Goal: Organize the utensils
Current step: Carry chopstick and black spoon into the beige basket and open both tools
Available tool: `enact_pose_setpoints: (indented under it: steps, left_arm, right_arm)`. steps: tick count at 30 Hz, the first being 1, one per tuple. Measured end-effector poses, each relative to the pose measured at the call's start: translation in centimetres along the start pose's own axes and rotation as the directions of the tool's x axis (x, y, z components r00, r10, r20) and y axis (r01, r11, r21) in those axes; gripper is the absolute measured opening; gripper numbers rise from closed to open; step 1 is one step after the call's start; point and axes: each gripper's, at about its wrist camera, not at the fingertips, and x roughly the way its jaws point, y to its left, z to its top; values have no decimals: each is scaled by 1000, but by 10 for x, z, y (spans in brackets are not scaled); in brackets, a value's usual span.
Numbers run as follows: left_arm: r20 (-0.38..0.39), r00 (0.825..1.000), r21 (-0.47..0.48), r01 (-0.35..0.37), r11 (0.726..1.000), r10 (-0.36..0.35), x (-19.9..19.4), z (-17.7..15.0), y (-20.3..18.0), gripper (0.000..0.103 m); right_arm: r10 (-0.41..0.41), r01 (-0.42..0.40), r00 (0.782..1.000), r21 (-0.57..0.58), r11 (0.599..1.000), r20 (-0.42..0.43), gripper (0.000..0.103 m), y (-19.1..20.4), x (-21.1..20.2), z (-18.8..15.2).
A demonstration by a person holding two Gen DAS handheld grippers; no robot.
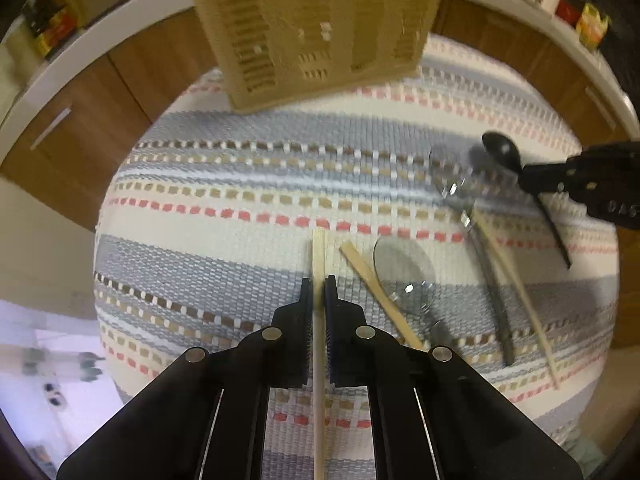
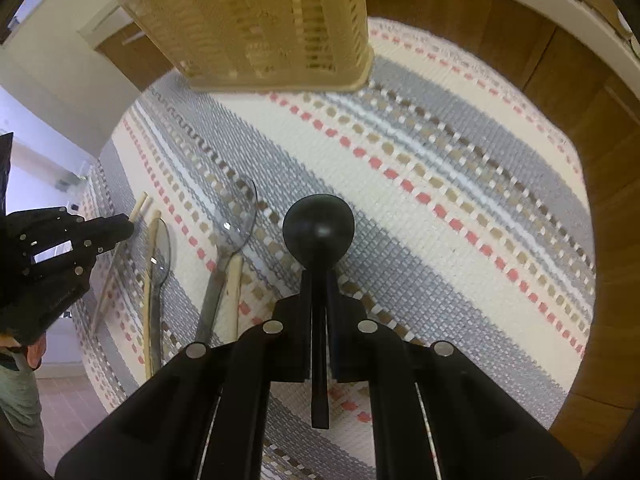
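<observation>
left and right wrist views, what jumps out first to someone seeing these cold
The left gripper is shut on a wooden chopstick, and the right gripper is shut on a black spoon. Ahead of both stands a tan slotted utensil basket on the striped mat, where clear spoons and more chopsticks lie loose.

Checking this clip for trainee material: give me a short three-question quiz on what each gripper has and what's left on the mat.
1. True or false: the left gripper is shut on a chopstick.
2. What does the right gripper hold? A) clear spoon B) black spoon C) fork
3. Fill in: the slotted beige ___ stands at the mat's far edge.

Key: 1 true; 2 B; 3 basket.
</observation>
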Motion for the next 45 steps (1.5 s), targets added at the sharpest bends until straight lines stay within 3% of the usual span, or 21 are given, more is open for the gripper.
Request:
enact_pose_setpoints:
  steps: [4,9,12,19,28,30,33,36,39,41,45]
  left_arm:
    - [115,992,-30,49,998,-45,-36,1,10,4]
    - [272,959,-47,97,994,-81,-78,12,13,4]
    - [371,923,-66,137,988,-103,-101,23,19,4]
    - [571,813,-117,219,969,-115,-150,50,38,4]
    - [681,724,-130,266,955,-109,-174,88,57,4]
    - [698,710,-136,255,957,-90,-176,93,59,4]
    - [742,668,-135,242,961,-64,-184,107,62,4]
    - [788,615,-138,215,967,-24,-191,124,63,4]
    - [819,574,-138,202,970,-3,-192,137,65,4]
    - [846,533,-118,212,970,-14,-191,146,66,4]
    - [869,494,-110,239,965,-23,-187,161,71,4]
  right_arm:
    - [12,-11,997,-14,1000,77,5,2,-25,-4]
    - [23,-17,984,-40,999,175,5,7,-64,-6]
    - [37,-26,973,-49,998,230,5,19,-81,-2]
    - [60,-33,939,-85,996,339,5,33,-109,18]
    - [62,-20,906,-104,994,418,5,44,-116,52]
    - [59,-15,891,-101,995,450,5,44,-119,60]
    - [69,-22,856,-98,995,512,5,43,-130,76]
    - [87,-40,810,-93,995,580,5,41,-140,94]
    - [86,-42,766,-83,996,637,5,36,-142,111]
    - [71,-27,736,-76,997,674,5,35,-141,120]
    - [39,0,693,-54,999,720,5,30,-136,130]
